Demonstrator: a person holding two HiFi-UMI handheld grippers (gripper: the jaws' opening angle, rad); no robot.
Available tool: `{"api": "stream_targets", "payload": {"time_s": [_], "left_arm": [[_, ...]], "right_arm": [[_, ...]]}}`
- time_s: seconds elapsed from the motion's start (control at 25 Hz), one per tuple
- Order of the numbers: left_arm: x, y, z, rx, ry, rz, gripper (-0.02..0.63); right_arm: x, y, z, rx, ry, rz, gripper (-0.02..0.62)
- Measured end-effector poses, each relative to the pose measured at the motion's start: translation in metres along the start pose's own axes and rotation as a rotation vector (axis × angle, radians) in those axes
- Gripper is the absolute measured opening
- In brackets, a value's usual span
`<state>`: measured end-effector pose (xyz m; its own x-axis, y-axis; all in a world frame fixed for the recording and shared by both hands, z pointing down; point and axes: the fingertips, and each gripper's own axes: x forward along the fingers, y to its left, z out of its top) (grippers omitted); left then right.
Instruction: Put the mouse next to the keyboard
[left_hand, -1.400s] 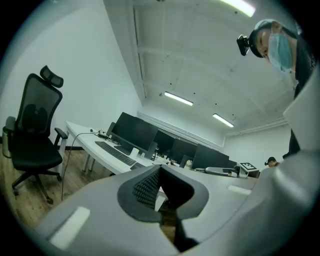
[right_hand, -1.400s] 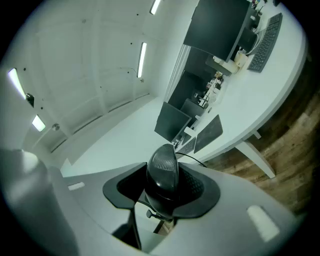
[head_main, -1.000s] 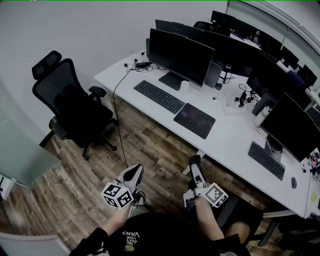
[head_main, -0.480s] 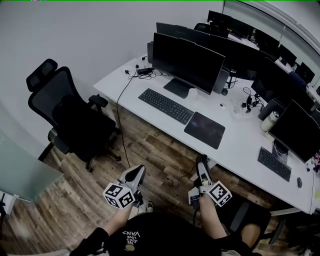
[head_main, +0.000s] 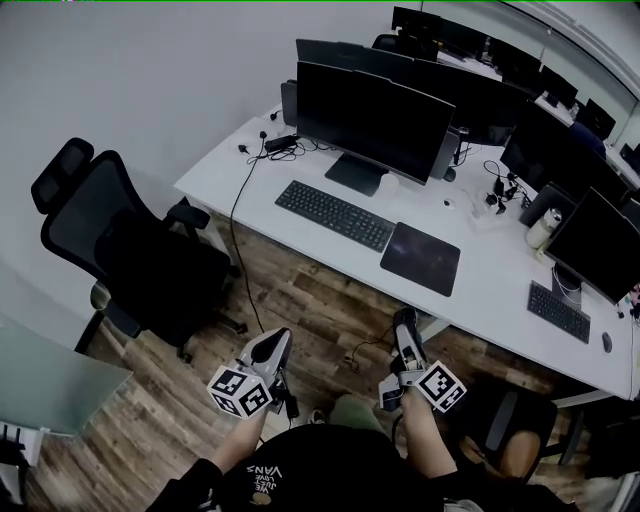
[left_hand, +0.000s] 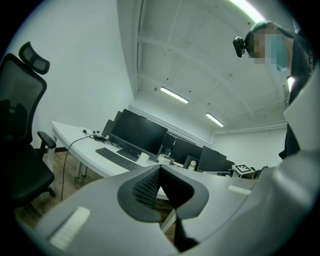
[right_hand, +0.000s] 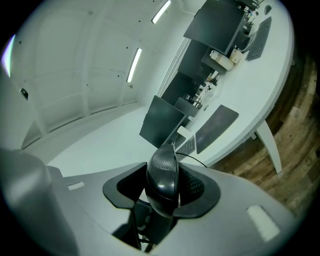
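Observation:
A black mouse (right_hand: 163, 180) sits upright between the jaws of my right gripper (right_hand: 162, 175), which is shut on it. In the head view that gripper (head_main: 404, 328) hangs over the wooden floor, short of the white desk (head_main: 480, 270). The black keyboard (head_main: 333, 214) lies on the desk in front of a monitor (head_main: 370, 118), with a dark mouse pad (head_main: 420, 258) to its right. My left gripper (head_main: 272, 346) is held low beside the right one, its jaws (left_hand: 160, 169) meeting at the tips with nothing in them. The keyboard (left_hand: 118, 158) shows far ahead of it.
A black office chair (head_main: 120, 250) stands left of the desk, another (head_main: 505, 425) near my right arm. A cable (head_main: 236, 230) hangs off the desk's left end. Further right lie a second keyboard (head_main: 557, 311), another mouse (head_main: 606, 342) and more monitors (head_main: 590, 240).
The head view has shifted a little, so the desk sits slightly differently in frame. Both grippers keep their places over the floor, and the mouse stays in the right one.

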<state>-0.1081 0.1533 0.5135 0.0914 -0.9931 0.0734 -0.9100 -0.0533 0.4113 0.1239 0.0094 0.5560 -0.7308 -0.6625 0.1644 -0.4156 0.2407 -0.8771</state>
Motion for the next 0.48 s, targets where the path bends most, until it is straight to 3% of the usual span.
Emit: {"api": "stream_targets", "payload": {"time_s": [0.12, 0.28, 0.4, 0.48], "left_arm": [[0.006, 0.014, 0.001, -0.012, -0.002, 0.008, 0.002], [0.013, 0.032, 0.003, -0.020, 0.002, 0.018, 0.002], [0.026, 0.044, 0.004, -0.021, 0.010, 0.026, 0.002], [0.039, 0.049, 0.005, -0.018, 0.020, 0.024, 0.002]], "right_arm": [[0.016, 0.000, 0.003, -0.036, -0.011, 0.039, 0.183], [0.028, -0.009, 0.000, 0.011, 0.002, -0.073, 0.183], [0.058, -0.004, 0.009, -0.028, -0.015, 0.031, 0.183], [0.073, -0.006, 0.014, -0.032, -0.016, 0.044, 0.183]]}}
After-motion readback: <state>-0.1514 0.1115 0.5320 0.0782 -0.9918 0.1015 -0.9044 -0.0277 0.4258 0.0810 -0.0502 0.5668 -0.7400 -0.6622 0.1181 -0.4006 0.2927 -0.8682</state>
